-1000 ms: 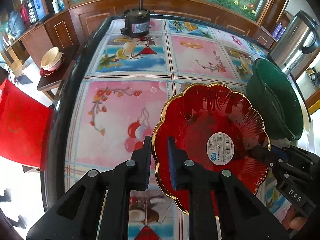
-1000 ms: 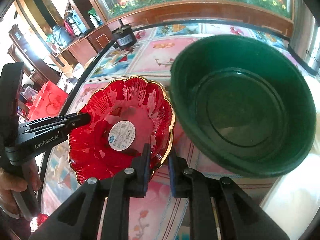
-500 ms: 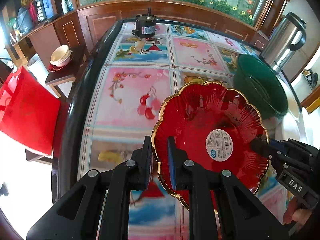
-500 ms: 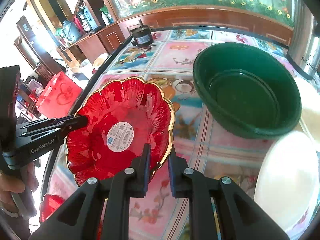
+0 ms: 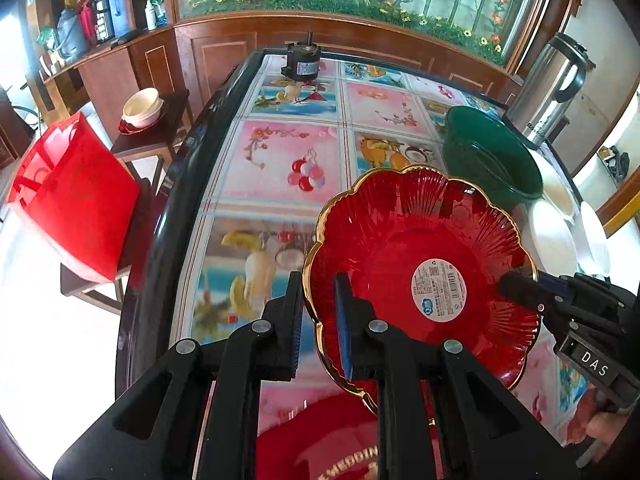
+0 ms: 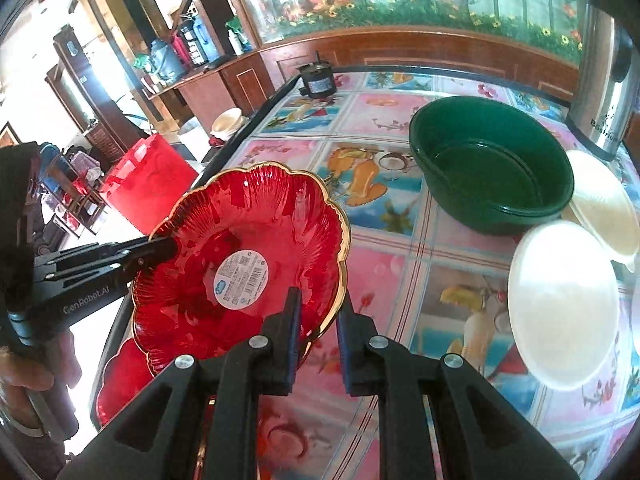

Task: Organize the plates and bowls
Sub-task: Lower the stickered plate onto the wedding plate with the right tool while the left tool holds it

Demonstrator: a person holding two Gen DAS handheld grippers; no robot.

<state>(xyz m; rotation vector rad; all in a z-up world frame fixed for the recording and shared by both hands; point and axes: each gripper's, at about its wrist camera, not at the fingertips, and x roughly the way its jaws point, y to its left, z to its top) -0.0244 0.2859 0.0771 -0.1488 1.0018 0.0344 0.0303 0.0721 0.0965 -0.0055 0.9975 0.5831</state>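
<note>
Red scalloped glass plate (image 5: 420, 256) held tilted above bench near edge, gold rim pinched by both claws: left claw (image 5: 318, 312) on one side, right claw (image 6: 318, 316) opposite. Judged stiff, slick, fragile; grip rim only. Second red plate (image 6: 120, 384) below; green basin (image 6: 492, 164) well apart.

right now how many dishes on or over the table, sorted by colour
red: 2, the gold-rimmed red glass plate held by both tools, and another red plate under it
green: 1, the green basin
white or cream: 2, the white plate and the cream plate
total: 5
</note>
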